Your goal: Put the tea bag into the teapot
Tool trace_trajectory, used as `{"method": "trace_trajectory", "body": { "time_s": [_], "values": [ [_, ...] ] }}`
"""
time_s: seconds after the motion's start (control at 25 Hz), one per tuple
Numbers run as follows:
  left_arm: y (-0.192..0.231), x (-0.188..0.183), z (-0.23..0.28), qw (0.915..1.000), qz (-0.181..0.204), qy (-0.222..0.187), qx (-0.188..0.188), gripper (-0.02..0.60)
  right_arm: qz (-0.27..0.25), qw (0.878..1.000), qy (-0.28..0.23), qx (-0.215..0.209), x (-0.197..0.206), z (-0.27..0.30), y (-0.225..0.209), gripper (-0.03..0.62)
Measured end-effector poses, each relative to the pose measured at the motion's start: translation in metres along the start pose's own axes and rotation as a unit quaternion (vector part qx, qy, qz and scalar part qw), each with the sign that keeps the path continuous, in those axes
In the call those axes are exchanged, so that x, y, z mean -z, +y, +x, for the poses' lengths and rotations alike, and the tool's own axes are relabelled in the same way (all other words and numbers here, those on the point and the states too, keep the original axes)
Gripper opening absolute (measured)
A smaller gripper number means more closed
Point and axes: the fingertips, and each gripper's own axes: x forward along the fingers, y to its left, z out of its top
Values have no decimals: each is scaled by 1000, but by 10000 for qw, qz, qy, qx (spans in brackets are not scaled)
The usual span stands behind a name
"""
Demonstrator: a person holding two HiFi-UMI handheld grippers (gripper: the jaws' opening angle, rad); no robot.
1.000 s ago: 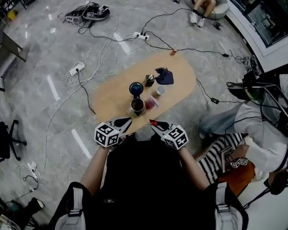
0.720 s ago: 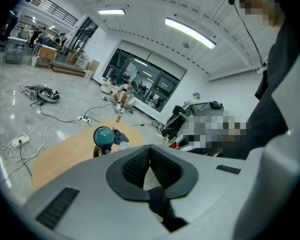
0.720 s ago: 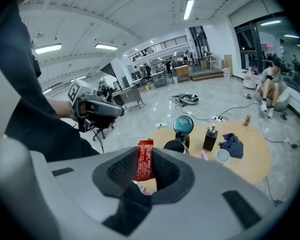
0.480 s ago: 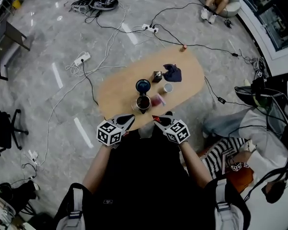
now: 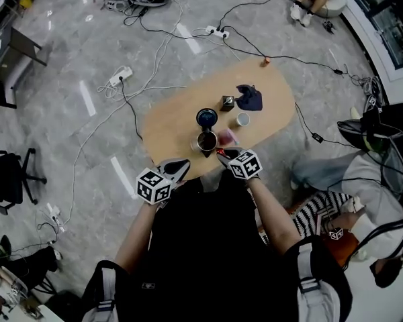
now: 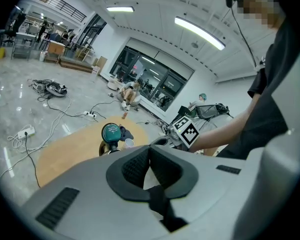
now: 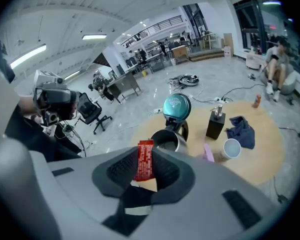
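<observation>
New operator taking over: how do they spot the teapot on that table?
On the oval wooden table amid the grey floor, look at the edge nearest the person. The teapot stands there, just ahead of the right gripper and its red tea bag: the only shiny metal vessel, its round teal lid tipped open, unlike the white cup and black bottle nearby.

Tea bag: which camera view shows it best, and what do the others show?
The right gripper view: the red tea bag stands large and upright, clamped in the right gripper. The head view shows only a red speck; the left gripper view does not show it.
</observation>
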Motion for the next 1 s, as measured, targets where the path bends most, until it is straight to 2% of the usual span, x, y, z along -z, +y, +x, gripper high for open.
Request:
{"method": "trace_trajectory", "body": {
  "time_s": [0.16,0.48,1.0],
  "values": [
    [-3,-3,3,10000,74,52,44,11,-81,9995,226,211,2,24,-12,83],
    [1,-2,-3,9999,83,99,47,11,-520,9962,634,293,-10,61,-15,84],
    [2,-1,-3,10000,-38,18,31,11,-797,9951,526,253,-30,64,-15,100]
  ]
}}
